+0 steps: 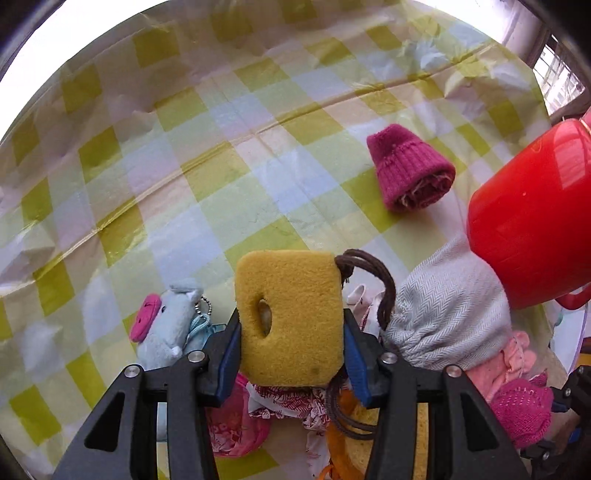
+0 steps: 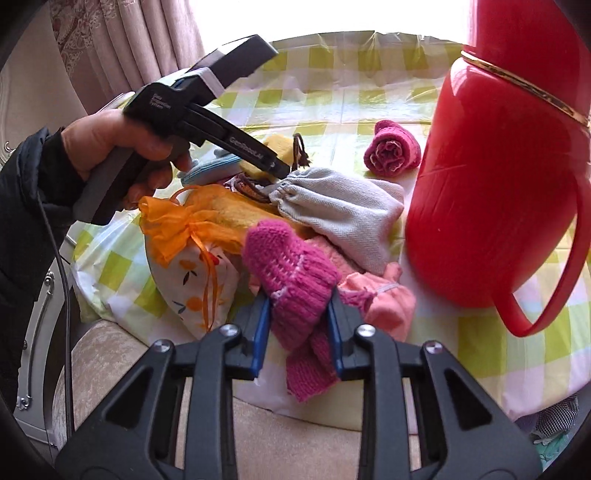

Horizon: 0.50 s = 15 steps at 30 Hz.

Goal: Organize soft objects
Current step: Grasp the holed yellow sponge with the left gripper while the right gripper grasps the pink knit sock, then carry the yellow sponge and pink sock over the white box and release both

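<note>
— That big red jug (image 2: 491, 192), is it standing on the worktop (image 1: 192, 155)?

— Yes, upright at the right side, handle turned toward us, a thin gold band round its neck. Glossy plastic, by the look of it.

— And the cover underneath?

— A crinkled plastic cloth, checked in yellow-green, pale blue and white, with long fold creases running across it.

— What's behind?

— A beige patterned curtain (image 2: 122, 48) at the far left, beside a very bright window (image 2: 325, 18). Nearer us, below the worktop's edge, there's a cream textured cushion or seat (image 2: 110, 354).

— Left edge?

— Pale furniture with a metal handle (image 2: 40, 325); I can't tell more.
</note>
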Tool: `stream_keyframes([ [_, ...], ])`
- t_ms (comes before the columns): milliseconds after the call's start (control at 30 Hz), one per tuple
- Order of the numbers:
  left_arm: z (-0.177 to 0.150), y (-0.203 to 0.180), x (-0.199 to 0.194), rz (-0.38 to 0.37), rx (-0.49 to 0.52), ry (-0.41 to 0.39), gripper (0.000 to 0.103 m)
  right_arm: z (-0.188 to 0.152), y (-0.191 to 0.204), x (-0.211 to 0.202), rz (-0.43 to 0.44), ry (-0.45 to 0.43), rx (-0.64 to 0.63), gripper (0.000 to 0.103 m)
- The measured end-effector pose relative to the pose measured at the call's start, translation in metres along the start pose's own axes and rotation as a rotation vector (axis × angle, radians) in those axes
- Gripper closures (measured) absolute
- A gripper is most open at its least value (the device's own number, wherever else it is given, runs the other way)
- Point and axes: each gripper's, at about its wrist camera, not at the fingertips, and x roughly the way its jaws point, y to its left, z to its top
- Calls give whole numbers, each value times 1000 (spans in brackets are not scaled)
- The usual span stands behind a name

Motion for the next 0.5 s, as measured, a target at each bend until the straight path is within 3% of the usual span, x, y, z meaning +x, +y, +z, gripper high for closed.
stream_keyframes([
  [267,-40,8,-81,44,-222,-262,53,-20,-5,-39,-25,-33,19,72],
  [500,-98,4,-111,19,-395,-409,53,-35,-12,-60,-51,-42,24,72],
])
